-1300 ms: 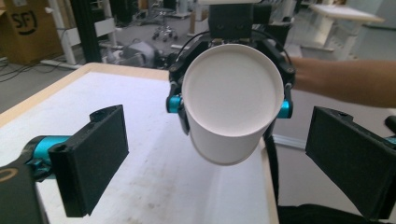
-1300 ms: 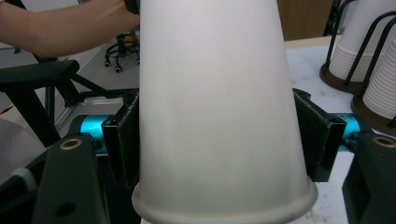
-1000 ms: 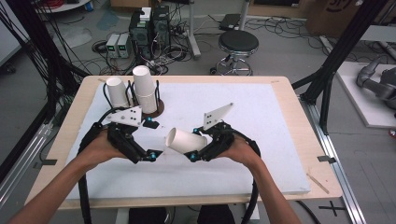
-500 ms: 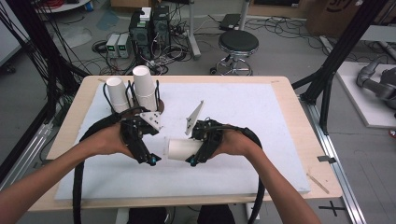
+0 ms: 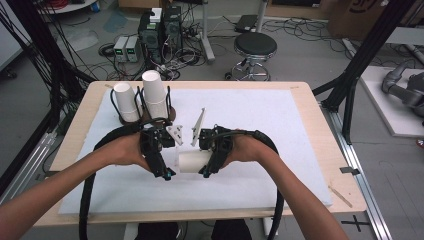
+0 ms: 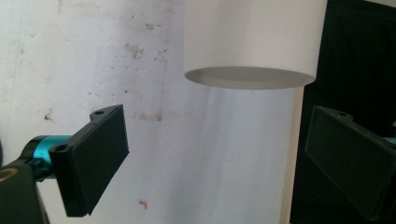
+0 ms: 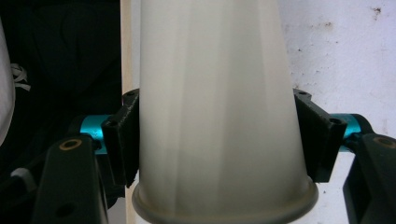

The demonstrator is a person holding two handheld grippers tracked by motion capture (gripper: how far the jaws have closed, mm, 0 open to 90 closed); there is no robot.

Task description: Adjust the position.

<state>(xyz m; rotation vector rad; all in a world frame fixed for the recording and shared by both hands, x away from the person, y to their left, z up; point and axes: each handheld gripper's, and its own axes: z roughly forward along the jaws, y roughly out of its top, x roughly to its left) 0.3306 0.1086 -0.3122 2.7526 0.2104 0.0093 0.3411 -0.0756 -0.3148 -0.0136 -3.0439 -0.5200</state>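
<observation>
The right tool [image 5: 206,172] is clamped on a white paper cup [image 5: 194,161], its two black jaws pressing the cup's sides just above the rolled rim, as the right gripper view shows [image 7: 219,140]. The cup lies sideways above the white mat [image 5: 280,130] that covers the wooden surface [image 5: 310,95], near its middle, with the closed base pointing left toward the left tool [image 5: 167,174]. The left tool's jaws stand wide apart and hold nothing; in the left gripper view the cup's base [image 6: 250,77] hangs just beyond them, between their lines but untouched. At the far left of the mat, two more white cups [image 5: 154,92] sit upside down in a dark wire rack [image 5: 170,107].
</observation>
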